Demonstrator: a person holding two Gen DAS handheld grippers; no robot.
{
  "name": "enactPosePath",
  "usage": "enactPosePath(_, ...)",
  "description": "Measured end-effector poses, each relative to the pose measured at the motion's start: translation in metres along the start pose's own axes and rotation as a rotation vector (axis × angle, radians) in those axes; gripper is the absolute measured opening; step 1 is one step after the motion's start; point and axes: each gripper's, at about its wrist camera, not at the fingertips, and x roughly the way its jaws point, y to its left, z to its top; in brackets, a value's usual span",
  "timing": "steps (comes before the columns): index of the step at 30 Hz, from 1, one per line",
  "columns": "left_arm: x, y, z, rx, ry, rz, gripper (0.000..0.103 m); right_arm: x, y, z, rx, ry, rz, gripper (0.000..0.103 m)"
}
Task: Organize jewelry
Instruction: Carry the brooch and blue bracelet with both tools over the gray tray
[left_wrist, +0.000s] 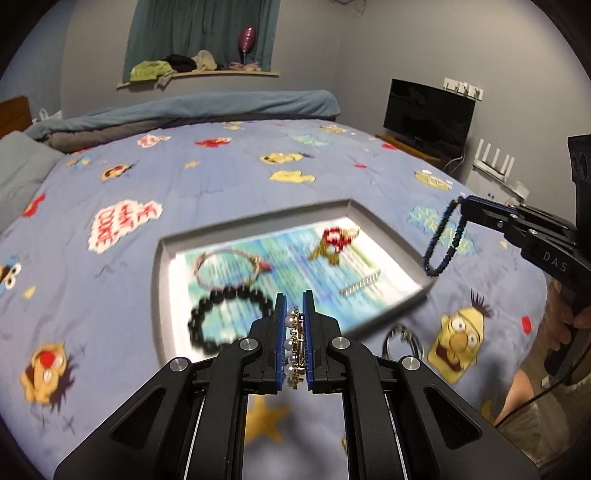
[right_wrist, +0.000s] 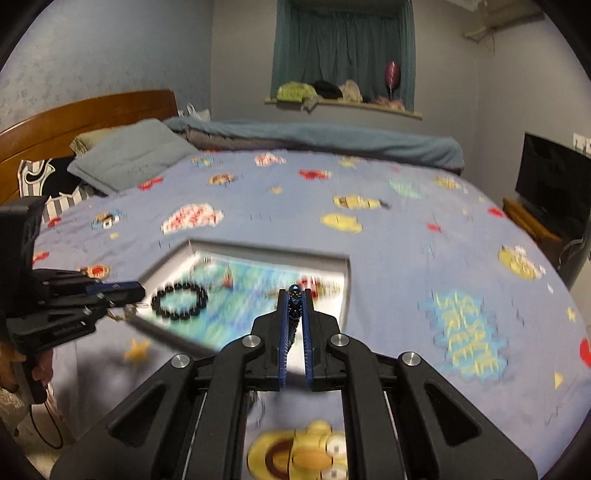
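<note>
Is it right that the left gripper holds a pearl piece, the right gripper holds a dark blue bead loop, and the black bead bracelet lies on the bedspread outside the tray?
Not quite. The black bead bracelet lies inside the tray, as the left wrist view shows. The rest stands: the left gripper holds the pearl piece, and the right gripper holds the dark blue bead loop.

tray (left_wrist: 164, 254) lining blurred — print unreadable; red charm (left_wrist: 334, 238) too smeared to identify
</note>
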Motion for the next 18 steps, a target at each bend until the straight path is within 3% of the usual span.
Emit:
enactPosePath(9,0.062,0.013,0.045,0.005,0.067,-0.029,0.009,0.071,-0.003,0.021,0.02,0.075,0.06,0.007)
enactPosePath(14,0.104,0.015,0.061,0.008,0.119,-0.021,0.009,0.09,-0.006,0.015,0.067,0.123,0.126,0.007)
enactPosePath(18,0.136,0.015,0.068,-0.032,0.184,-0.054,0.009,0.102,-0.009,0.009,0.069,0.161,0.128,0.007)
